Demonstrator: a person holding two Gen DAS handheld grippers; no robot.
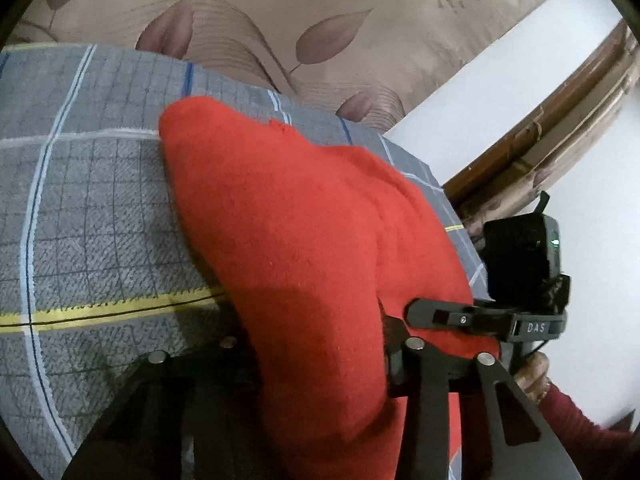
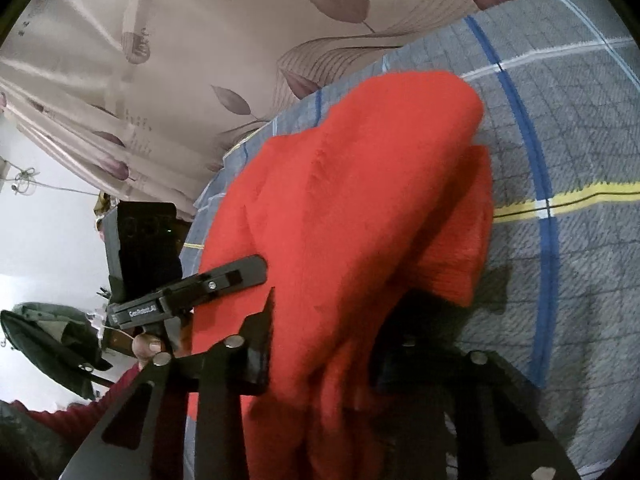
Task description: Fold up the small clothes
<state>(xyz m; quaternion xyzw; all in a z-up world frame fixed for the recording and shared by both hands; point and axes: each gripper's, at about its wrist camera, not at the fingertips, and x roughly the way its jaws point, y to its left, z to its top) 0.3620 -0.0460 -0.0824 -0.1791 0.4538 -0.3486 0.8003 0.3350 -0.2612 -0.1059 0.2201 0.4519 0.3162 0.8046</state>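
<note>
Red garment [image 1: 304,240] is pinched between both the left gripper's [image 1: 320,364] and right gripper's [image 2: 320,344] part-closed jaws, above the checked sheet [image 1: 88,208].

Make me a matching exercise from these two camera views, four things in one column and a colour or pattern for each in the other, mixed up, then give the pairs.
Things:
1. garment
2. bedsheet
3. curtain
4. stripe across the bedsheet

Descriptions:
A. yellow
B. beige with purplish leaves
C. red
D. grey checked with blue and white lines

Pairs: 1-C, 2-D, 3-B, 4-A
</note>
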